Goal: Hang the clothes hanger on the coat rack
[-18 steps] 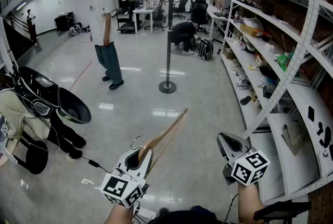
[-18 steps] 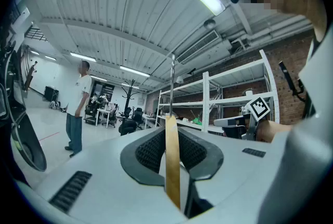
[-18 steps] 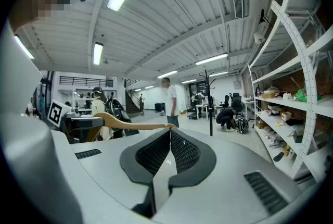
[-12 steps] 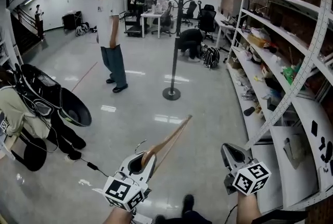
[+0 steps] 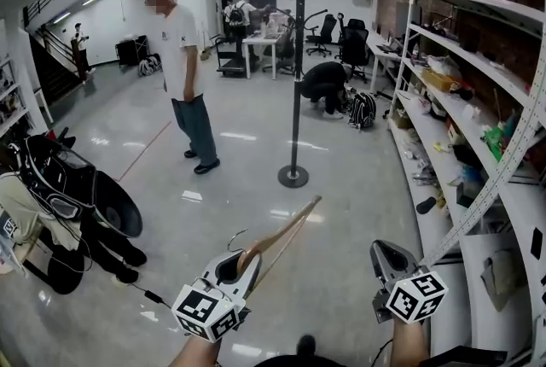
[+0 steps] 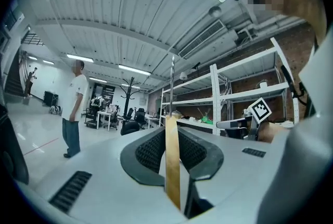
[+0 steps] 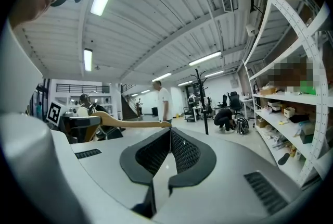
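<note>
At the far left edge, black bags (image 5: 81,195) with cables lie heaped on the glossy floor (image 5: 171,271). Farther off, a standing person (image 5: 185,66) in a white shirt and dark trousers faces right.

At the near edge, left of centre, the left tool (image 5: 246,254) is held about level and is clamped on the wooden hanger (image 5: 283,230). In the left gripper view the hanger's flat wooden arm (image 6: 172,165) stands on edge between the two dark pads, which press it from both sides. From the grip the wood slants up and to the right toward the far side, and its tip is in the air above the floor. Its metal hook (image 5: 230,235) curls out just left of the tool.

The coat rack (image 5: 296,75) stands upright on its round base at the centre of the room, well apart from the hanger and beyond it. Right of the rack, far back, a crouching person (image 5: 327,84) in black bends over beside a backpack (image 5: 363,111).

The right tool (image 5: 380,247) is at the near right, its pads together with nothing between them. The hanger shows to its left in the right gripper view. Long shelving (image 5: 503,92) loaded with assorted items runs along the right wall.
</note>
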